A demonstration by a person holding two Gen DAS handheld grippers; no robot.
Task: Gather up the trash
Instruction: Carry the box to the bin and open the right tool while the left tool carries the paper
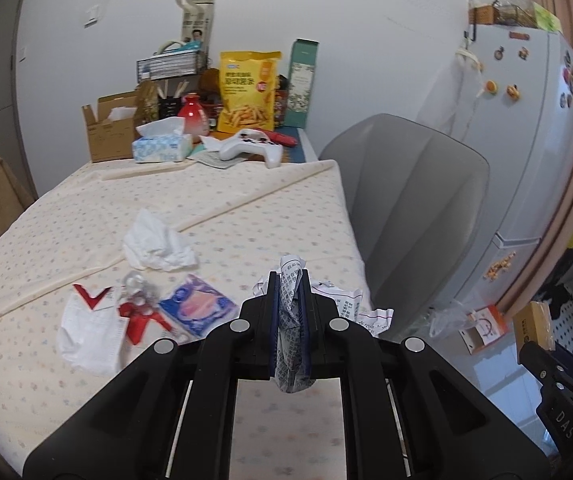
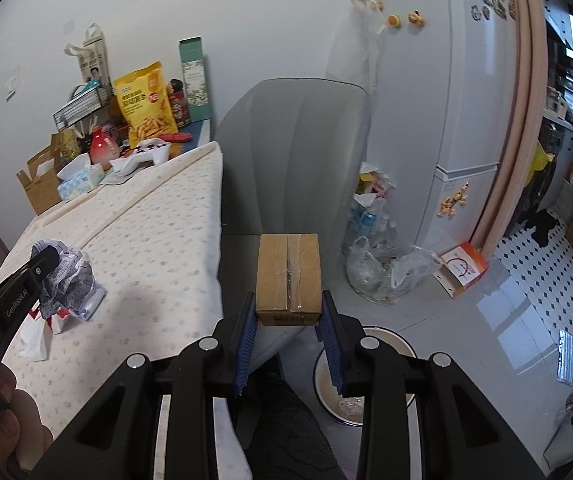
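My left gripper (image 1: 289,280) is shut on a crumpled printed paper (image 1: 292,320), held above the right edge of the cloth-covered table (image 1: 206,200); the same paper (image 2: 66,276) shows in the right wrist view. My right gripper (image 2: 288,300) is shut on a small brown cardboard box (image 2: 289,276), held off the table's side above the floor. Below it stands a white bin (image 2: 366,396) with some trash inside. On the table lie a crumpled white tissue (image 1: 158,246), a white paper wrapper (image 1: 88,332), a red-and-clear wrapper (image 1: 138,308) and a blue-pink packet (image 1: 198,306).
A grey chair (image 2: 294,160) stands by the table, with plastic bags of rubbish (image 2: 382,268) and an orange box (image 2: 462,268) on the floor beside a white fridge (image 2: 446,100). The table's far end holds a tissue box (image 1: 162,146), game controller (image 1: 250,146), yellow snack bag (image 1: 248,88) and cardboard box (image 1: 110,128).
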